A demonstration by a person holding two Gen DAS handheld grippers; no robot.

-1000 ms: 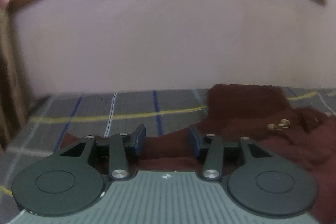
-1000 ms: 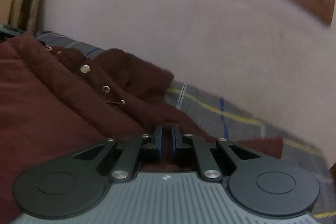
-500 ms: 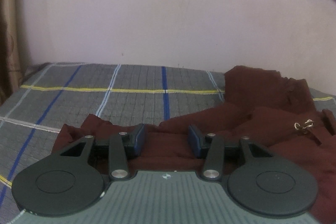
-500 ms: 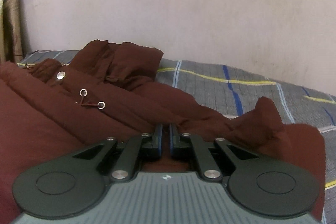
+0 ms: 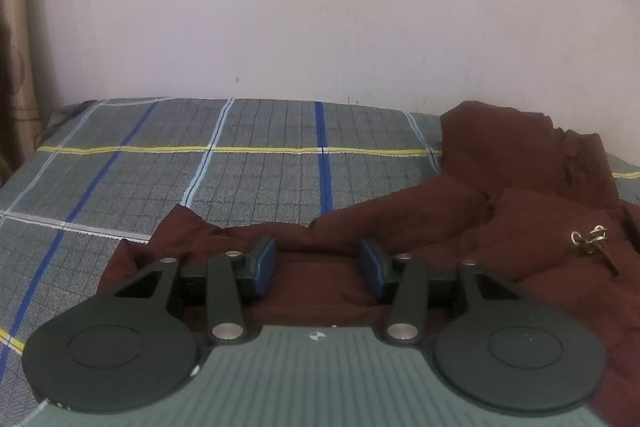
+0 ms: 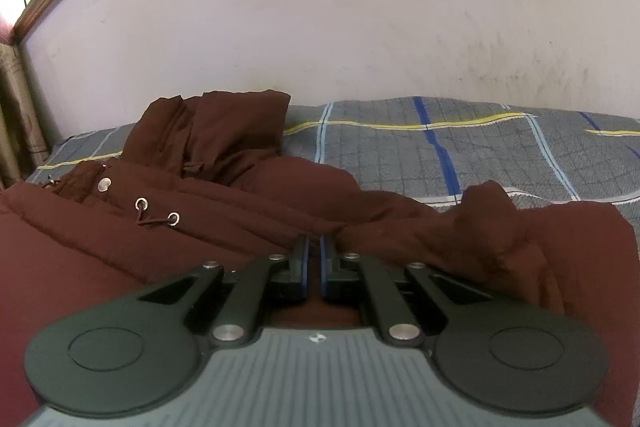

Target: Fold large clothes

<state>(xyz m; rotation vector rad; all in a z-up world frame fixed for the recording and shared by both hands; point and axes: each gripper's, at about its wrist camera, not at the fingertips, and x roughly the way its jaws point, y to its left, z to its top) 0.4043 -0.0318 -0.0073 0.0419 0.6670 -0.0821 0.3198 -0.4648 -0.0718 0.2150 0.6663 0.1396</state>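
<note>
Left wrist view showed the left gripper (image 5: 318, 267) with its jaws spread wide, the blue pads (image 5: 264, 265) well apart and nothing pinched between them. Maroon fabric of the jacket (image 5: 520, 203) lay under and between the fingers, a flap of it reaching out toward 10 o'clock. The bulk of the jacket was heaped from 1 to 3 o'clock, with its hood (image 5: 492, 139) against the wall (image 5: 280, 7) at 1 o'clock. Two metal eyelets (image 5: 588, 238) with a cord sat at 3 o'clock. A grey plaid sheet (image 5: 240, 179) with blue, white and yellow lines covered the bed from 9 to 12 o'clock.

Right wrist view had the right gripper (image 6: 313, 259) with its jaws drawn nearly together, a thin slit left between them. A fold of the jacket (image 6: 260, 211) met the fingertips at 12 o'clock (whether cloth was actually clamped in the slit I could not tell). The hood (image 6: 224, 131) stood at 11 o'clock beside the wall (image 6: 360, 7). A snap (image 6: 105, 184) and two eyelets (image 6: 157, 211) lay at 10 o'clock. A raised ridge of fabric ran out to 2 o'clock, with the sheet (image 6: 480, 155) beyond it.
</note>
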